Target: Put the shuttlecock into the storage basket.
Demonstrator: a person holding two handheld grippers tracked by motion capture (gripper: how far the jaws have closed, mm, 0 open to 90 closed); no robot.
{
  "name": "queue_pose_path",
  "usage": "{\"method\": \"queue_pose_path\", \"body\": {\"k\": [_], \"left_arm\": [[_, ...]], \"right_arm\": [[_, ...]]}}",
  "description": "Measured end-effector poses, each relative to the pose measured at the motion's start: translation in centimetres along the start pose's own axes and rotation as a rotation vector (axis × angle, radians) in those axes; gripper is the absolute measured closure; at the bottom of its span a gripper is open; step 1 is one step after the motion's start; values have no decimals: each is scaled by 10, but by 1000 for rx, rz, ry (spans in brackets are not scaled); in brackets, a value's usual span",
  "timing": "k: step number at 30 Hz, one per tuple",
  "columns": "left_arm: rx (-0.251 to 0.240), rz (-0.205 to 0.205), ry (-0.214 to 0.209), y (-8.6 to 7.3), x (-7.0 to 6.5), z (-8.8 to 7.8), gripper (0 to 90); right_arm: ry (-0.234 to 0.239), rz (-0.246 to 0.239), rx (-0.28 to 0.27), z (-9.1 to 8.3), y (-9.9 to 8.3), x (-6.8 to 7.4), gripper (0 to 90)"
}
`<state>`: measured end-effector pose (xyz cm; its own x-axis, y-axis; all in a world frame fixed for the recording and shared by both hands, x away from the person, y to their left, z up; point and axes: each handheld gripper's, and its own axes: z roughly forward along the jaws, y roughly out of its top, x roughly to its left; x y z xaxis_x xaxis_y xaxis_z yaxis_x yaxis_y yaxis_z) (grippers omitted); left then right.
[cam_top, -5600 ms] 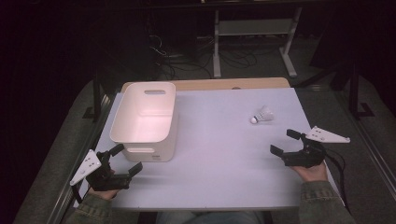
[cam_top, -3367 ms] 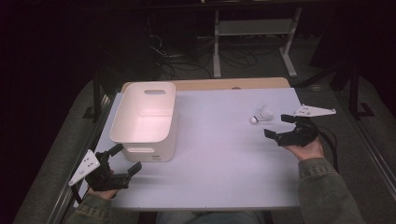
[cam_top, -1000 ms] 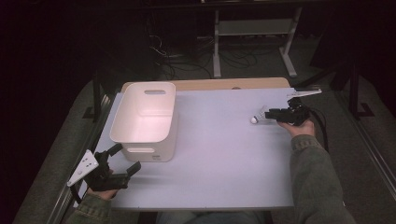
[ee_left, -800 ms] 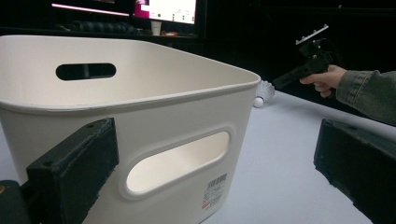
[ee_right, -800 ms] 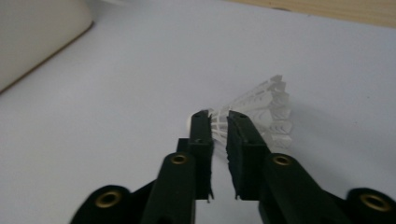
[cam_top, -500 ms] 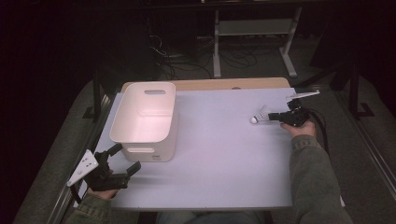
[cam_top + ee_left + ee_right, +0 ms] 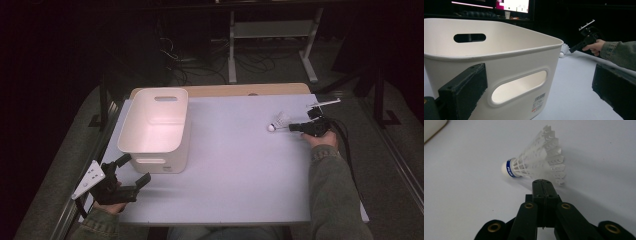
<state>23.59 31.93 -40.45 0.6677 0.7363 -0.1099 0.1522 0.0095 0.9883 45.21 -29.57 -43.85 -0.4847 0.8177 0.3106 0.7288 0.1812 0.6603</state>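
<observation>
Seemingly the right claw [image 7: 543,185] has closed on the white feathered shuttlecock's [image 7: 536,162] skirt edge; that thin pinch could slip; the left claw [image 7: 536,85] gapes empty.

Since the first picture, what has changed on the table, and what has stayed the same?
The right gripper travelled from the table's near right side toward the far right, to the shuttlecock, and its jaws have just closed; they look pinched on the skirt's edge. The shuttlecock shifted only slightly. The left gripper stayed open near the white bin, which did not move.
</observation>
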Motion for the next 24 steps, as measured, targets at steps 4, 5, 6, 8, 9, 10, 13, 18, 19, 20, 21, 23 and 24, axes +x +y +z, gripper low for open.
{"method": "queue_pose_path", "body": {"k": [4, 5, 6, 8, 9, 10, 13, 18, 19, 20, 21, 23, 24], "left_arm": [[-1, -2, -1, 0, 0, 0, 0], [-1, -2, -1, 0, 0, 0, 0], [1, -2, 0, 0, 1, 0, 0], [-1, -6, -1, 0, 0, 0, 0], [-2, -3, -1, 0, 1, 0, 0], [-2, 2, -2, 0, 1, 0, 0], [-6, -8, -2, 0, 1, -1, 0], [-11, -9, -4, 1, 1, -1, 0], [-11, -10, -4, 1, 0, -1, 0], [-11, -10, -4, 1, 0, -1, 0], [-9, -8, -4, 1, 0, -1, 0], [-10, -8, -4, 1, 0, -1, 0], [-10, -8, -4, 1, 0, -1, 0]], "right_arm": [[-19, -4, 8, 4, 5, -1, 888], [-23, -6, 8, 5, 7, -1, 888], [-23, 5, 6, 7, 9, -1, 888], [-10, 17, -11, 10, 14, -1, 888], [-6, 18, -18, 11, 15, -1, 889], [-7, 22, -18, 12, 16, -2, 889], [-10, 36, -22, 16, 22, -3, 889], [-10, 36, -33, 18, 31, -2, 889], [-11, 37, -30, 20, 32, -2, 889], [-13, 35, -25, 21, 34, -1, 889], [-13, 35, -25, 21, 34, -1, 889], [-15, 36, -21, 26, 40, 0, 890], [-13, 40, -22, 27, 41, 1, 889]]}}
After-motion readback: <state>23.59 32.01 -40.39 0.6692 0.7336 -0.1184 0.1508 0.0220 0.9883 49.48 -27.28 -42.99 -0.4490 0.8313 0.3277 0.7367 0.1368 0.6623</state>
